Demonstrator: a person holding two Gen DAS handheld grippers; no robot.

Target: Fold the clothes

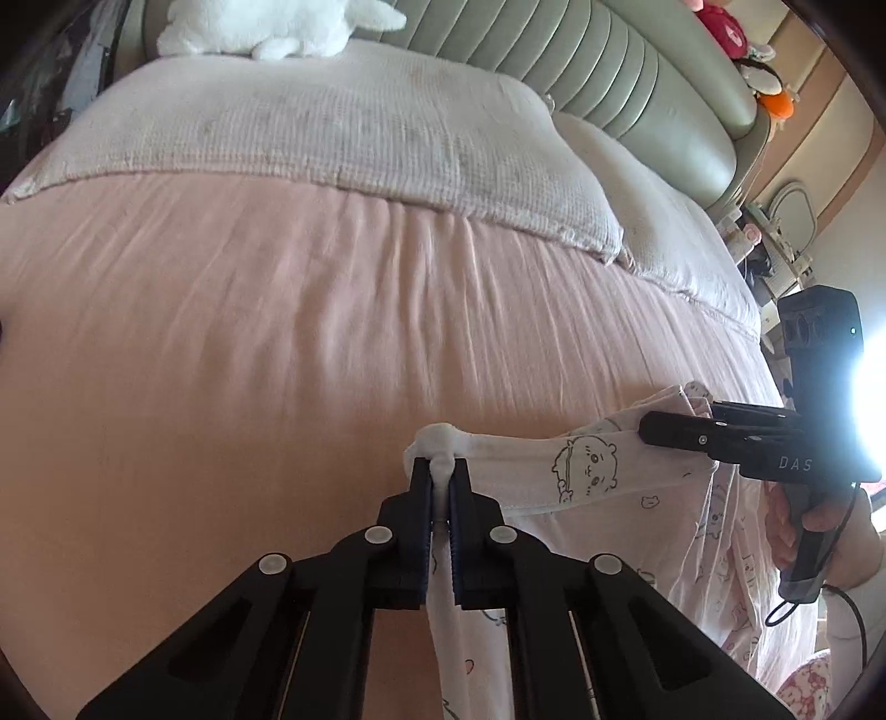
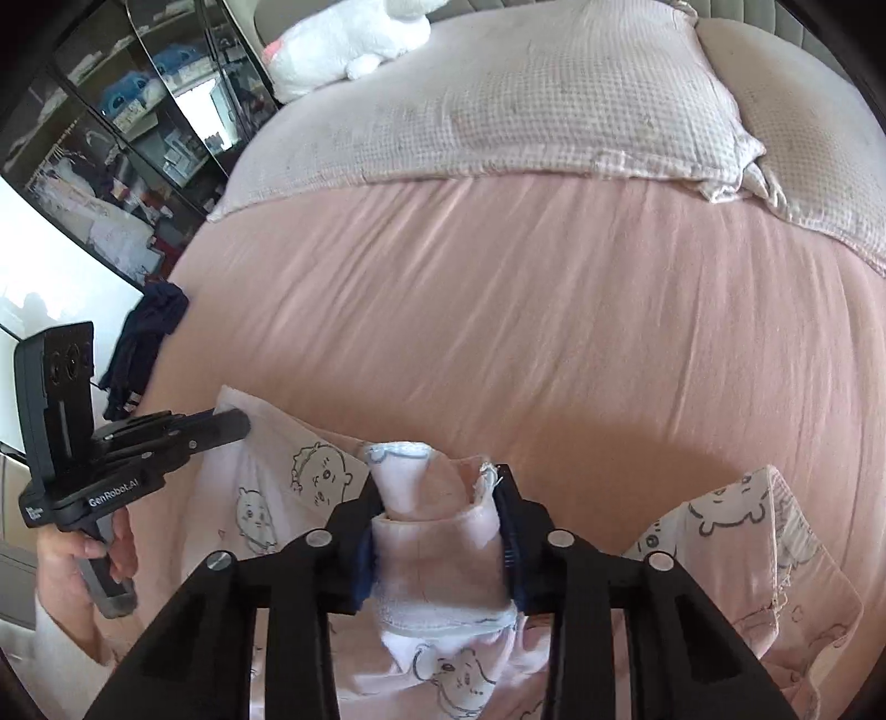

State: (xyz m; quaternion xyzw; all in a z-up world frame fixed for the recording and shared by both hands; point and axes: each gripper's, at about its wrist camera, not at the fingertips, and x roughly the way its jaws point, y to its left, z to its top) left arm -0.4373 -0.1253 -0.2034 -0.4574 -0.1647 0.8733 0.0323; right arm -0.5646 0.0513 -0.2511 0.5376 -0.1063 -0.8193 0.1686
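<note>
A pale pink garment (image 1: 609, 476) printed with cartoon animals hangs stretched between both grippers above the pink bed. My left gripper (image 1: 441, 471) is shut on a bunched white edge of it, the cloth trailing down between the fingers. My right gripper (image 2: 440, 498) is shut on a thick rolled fold of the same garment (image 2: 443, 581). In the left wrist view the right gripper (image 1: 650, 429) enters from the right, a hand on its handle. In the right wrist view the left gripper (image 2: 241, 423) pinches the garment's far corner at the left.
A pink bedsheet (image 1: 277, 343) stretches ahead. Pale waffle-weave pillows (image 1: 343, 127) and a white plush toy (image 1: 277, 27) lie by the padded headboard (image 1: 637, 83). A dark garment (image 2: 147, 343) hangs at the bed's left edge beside a glass cabinet (image 2: 127, 127).
</note>
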